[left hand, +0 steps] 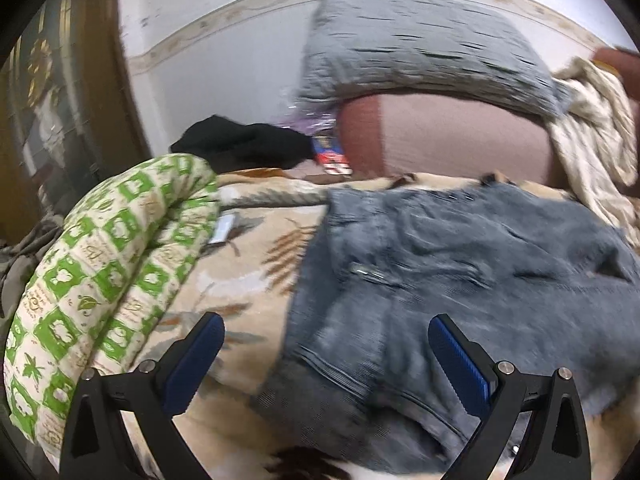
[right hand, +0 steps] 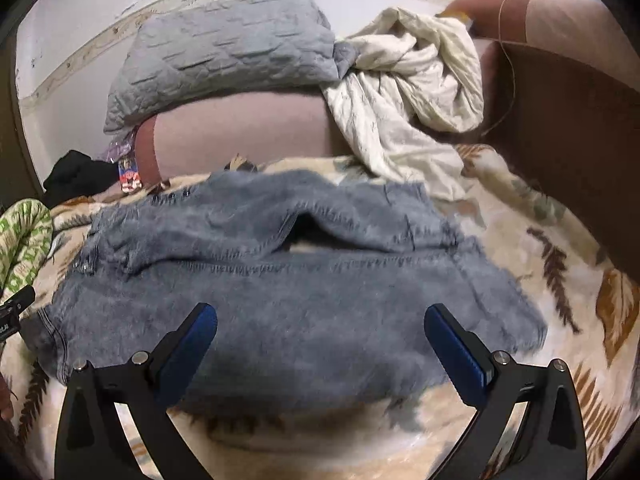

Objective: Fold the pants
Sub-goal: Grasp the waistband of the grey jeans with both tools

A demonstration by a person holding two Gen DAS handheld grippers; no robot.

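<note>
- Your left gripper (left hand: 326, 344) hovers with its fingers spread wide, holding nothing, above the left edge of the grey-blue denim pants (left hand: 440, 280).
- Your right gripper (right hand: 320, 336) is likewise wide open and empty, over the near part of the pants (right hand: 280, 300).
- The pants lie folded on a leaf-patterned blanket (right hand: 560, 280) on the bed.
- A green-and-cream quilt (left hand: 100, 280) is rolled at the left.
- A grey pillow (right hand: 224, 52) lies at the far side.

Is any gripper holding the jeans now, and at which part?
Neither. The left gripper and the right gripper are both open above the jeans, with nothing between the fingers.
</note>
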